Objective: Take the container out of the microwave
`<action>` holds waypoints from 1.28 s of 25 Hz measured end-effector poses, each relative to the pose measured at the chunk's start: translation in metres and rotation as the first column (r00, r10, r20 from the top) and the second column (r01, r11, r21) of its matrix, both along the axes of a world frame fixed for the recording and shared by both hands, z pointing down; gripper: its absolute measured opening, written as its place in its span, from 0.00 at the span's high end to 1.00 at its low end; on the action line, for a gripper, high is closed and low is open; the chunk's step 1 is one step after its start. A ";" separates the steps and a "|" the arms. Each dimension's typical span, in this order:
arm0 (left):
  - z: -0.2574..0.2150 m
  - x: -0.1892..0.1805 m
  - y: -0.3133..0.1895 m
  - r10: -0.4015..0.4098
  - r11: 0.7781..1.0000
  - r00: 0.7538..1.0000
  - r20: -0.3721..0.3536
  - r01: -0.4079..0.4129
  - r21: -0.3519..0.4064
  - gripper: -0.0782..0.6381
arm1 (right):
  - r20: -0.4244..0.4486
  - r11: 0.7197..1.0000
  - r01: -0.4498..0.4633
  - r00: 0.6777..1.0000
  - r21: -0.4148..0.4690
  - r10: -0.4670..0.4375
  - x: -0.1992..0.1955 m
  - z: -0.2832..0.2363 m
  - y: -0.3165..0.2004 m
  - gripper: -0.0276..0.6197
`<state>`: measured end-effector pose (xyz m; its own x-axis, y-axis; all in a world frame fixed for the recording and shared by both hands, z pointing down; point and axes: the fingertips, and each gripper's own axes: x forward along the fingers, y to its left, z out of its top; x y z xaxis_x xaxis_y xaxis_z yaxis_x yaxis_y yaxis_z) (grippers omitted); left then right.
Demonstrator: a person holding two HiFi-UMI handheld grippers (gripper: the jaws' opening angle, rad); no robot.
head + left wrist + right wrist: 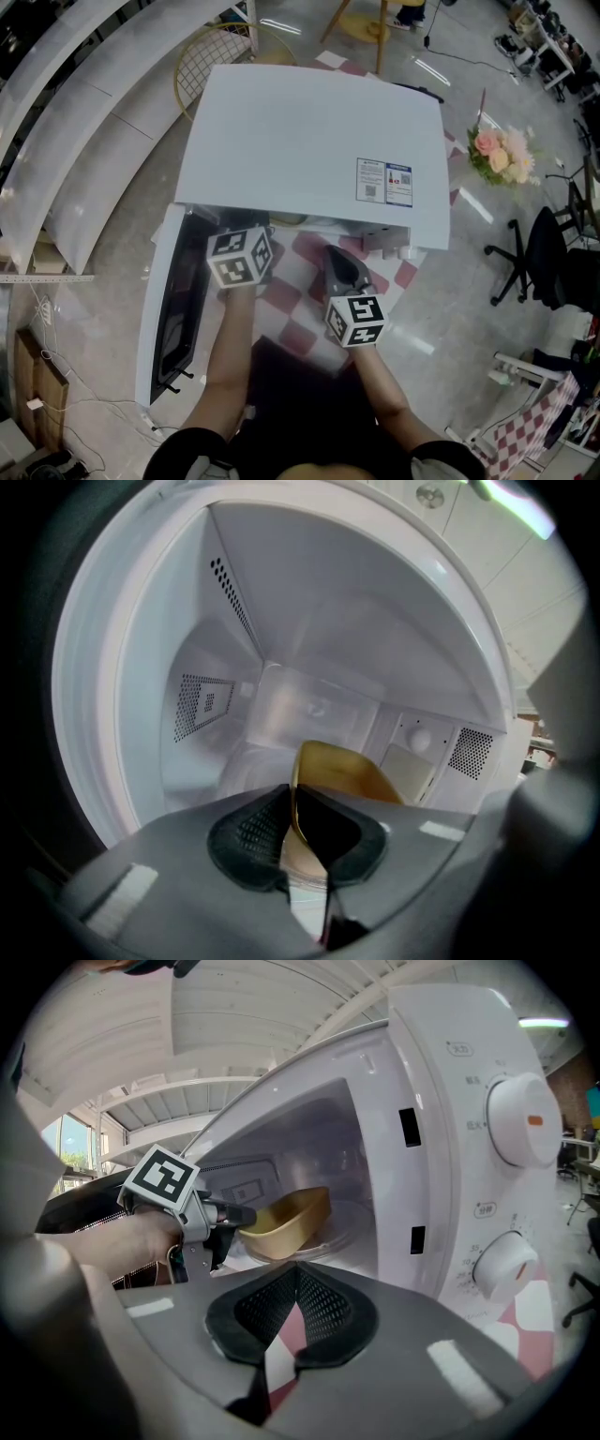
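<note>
Inside the microwave (pixel 441 1101), over its glass plate (pixel 352 1227): one yellow container (pixel 286 1218), not yet out.

- Left gripper (pixel 292 794): my jaws are nearly together, pinching the container's near rim, with the wall between the pads. This is an edge grip only.
- Right gripper (pixel 296 1279): my jaws are together and hold nothing. It waits outside the opening, above the checked cloth (pixel 300 291).
- Door (pixel 173 309): swung wide on my left.

Hazards, as I judge them:
- A one-sided pinch may let the container swing down on lifting and slide off the pads.
- Its far edge may drag on the plate or catch the sill.
- Any contents, which I cannot see, could tip out.
- My free gripper gives no support underneath.
</note>
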<state>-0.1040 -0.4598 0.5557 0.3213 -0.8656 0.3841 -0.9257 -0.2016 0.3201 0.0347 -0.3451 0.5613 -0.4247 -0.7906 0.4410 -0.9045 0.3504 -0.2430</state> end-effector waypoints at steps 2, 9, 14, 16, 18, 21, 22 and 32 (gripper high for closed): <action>0.000 0.000 0.000 0.004 1.000 1.000 0.001 -0.004 0.001 0.86 | 0.000 1.000 -0.003 1.000 -0.002 0.003 0.000 0.001 0.000 0.96; 0.000 -0.001 -0.001 -0.003 1.000 1.000 -0.010 0.003 0.005 0.85 | -0.003 1.000 -0.011 1.000 -0.005 0.011 0.002 0.002 0.000 0.96; -0.001 -0.004 0.000 -0.013 1.000 0.999 -0.032 0.013 0.003 0.85 | -0.004 1.000 -0.013 1.000 -0.004 0.013 0.001 0.002 0.001 0.95; -0.002 -0.005 0.001 -0.020 1.000 0.999 -0.039 0.020 0.007 0.85 | -0.004 1.000 -0.015 1.000 -0.003 0.015 0.002 0.002 0.001 0.95; -0.003 -0.006 0.001 -0.025 1.000 0.999 -0.045 0.026 0.009 0.85 | -0.003 1.000 -0.018 1.000 -0.001 0.018 0.002 0.002 0.000 0.95; -0.005 -0.008 0.002 -0.039 0.999 0.997 -0.060 0.040 0.013 0.85 | -0.004 1.000 -0.019 1.000 0.002 0.019 0.002 0.001 0.001 0.96; -0.006 -0.009 0.002 -0.043 0.999 0.997 -0.065 0.044 0.014 0.85 | -0.004 1.000 -0.018 1.000 0.003 0.018 0.002 0.001 0.001 0.95; -0.012 -0.013 0.005 -0.061 0.998 0.994 -0.093 0.063 0.017 0.85 | -0.002 1.000 -0.016 1.000 0.010 0.016 0.000 -0.002 0.003 0.96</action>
